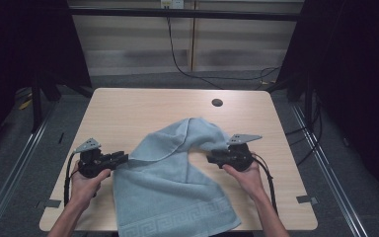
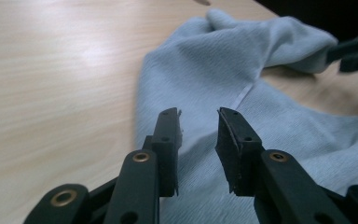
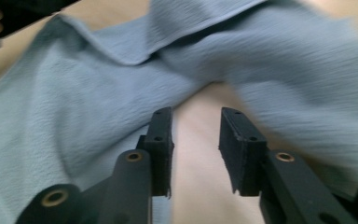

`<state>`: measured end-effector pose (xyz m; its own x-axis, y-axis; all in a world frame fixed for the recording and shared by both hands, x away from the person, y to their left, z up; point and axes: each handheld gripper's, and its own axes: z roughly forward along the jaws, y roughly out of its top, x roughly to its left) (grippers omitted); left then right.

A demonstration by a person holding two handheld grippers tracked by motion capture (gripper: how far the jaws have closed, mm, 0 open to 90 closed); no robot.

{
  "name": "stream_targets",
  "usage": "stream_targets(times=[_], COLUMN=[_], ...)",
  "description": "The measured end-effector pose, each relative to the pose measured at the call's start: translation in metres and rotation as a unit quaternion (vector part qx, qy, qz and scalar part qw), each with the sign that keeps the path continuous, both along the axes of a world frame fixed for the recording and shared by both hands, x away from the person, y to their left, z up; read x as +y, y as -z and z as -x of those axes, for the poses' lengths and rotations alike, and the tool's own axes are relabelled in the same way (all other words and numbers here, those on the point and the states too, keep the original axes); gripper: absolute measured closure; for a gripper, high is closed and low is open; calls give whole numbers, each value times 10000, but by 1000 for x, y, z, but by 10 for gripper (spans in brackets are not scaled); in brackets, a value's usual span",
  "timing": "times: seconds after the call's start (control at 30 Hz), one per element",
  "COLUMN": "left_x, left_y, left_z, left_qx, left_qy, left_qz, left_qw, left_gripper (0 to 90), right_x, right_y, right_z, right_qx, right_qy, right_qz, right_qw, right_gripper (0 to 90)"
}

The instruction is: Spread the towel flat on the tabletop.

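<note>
Lying rumpled (top folded over), pale blue towel (image 1: 172, 182), both tools' jaws apart, empty

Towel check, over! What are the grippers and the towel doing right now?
Left gripper open at light blue terry towel's left edge. Right gripper open by folded-over corner. Towel half folded on wooden table. Nothing blocking.

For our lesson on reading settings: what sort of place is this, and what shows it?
Probably a recording booth or lab, not a home: dark curtains flank a lone wooden table, cables trail across grey carpet, and a person works a light blue towel with handheld grippers.
</note>
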<state>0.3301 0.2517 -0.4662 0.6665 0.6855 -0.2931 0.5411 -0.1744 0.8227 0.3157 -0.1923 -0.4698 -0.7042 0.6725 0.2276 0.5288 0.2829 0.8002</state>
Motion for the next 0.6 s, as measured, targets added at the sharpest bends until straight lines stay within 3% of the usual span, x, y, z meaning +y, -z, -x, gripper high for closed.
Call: stream_targets(times=[0.03, 0.1, 0.13, 0.17, 0.2, 0.27, 0.33, 0.43, 0.53, 0.57, 0.6], left_x=[0, -12, -18, -18, -27, -33, -33, -32, -32, -34, -34], left_y=[0, 8, 10, 10, 16, 20, 22, 32, 34, 34, 34], left_z=[0, -9, -11, -11, -14, -17, -18, -19, -16, -14, -14], left_qx=[0, 234, 244, 244, 290, 279, 306, 328, 197, -15, -15], left_qy=[0, 213, 262, 262, 370, 340, 328, 144, 113, 139, 139], left_qz=[0, -28, -159, -159, -327, -609, -610, -985, -1248, -1640, -1640], left_qw=[10000, 9995, 9992, 9992, 9984, 9972, 9971, 9945, 9919, 9864, 9864], left_gripper=[661, 615, 606, 589, 567, 535, 520, 519, 570, 629, 690], right_x=[5, 16, 21, 26, 31, 40, 49, 55, 63, 65, 65], right_y=[5, 16, 21, 25, 28, 33, 38, 41, 38, 37, 37], right_z=[0, -3, -5, -7, -9, -12, -13, -11, -3, -1, -1], right_qx=[68, 211, 268, 289, 319, 334, 337, 137, -204, -267, -267], right_qy=[-87, -241, -309, -351, -391, -445, -517, -607, -778, -808, -808], right_qz=[94, 226, 253, 288, 327, 385, 495, 464, 942, 1053, 1053], right_qw=[9999, 9992, 9988, 9986, 9982, 9977, 9969, 9970, 9923, 9908, 9908], right_gripper=[661, 645, 633, 617, 612, 596, 584, 577, 623, 659, 659])
